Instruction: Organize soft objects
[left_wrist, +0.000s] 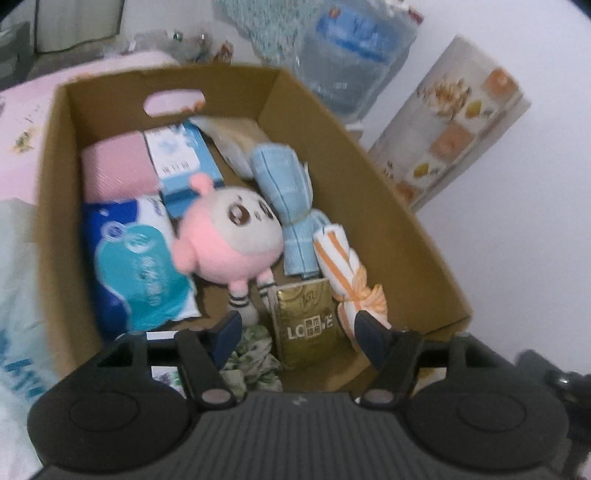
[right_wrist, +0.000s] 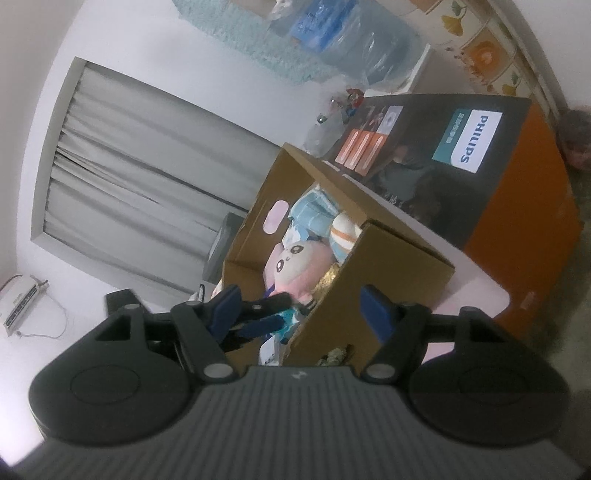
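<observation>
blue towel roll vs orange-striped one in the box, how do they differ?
The blue towel roll is pale blue with thin darker lines; the orange-striped roll is white with orange bands. The blue one lies deeper in the cardboard box; the orange one sits nearer the camera. Both are tied bundles, side by side along the box's right wall.

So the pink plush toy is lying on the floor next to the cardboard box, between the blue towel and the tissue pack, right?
Not quite. The pink plush toy is inside the cardboard box, not on the floor beside it. It does lie between the blue towel and the tissue pack. The left wrist view shows this.
</observation>
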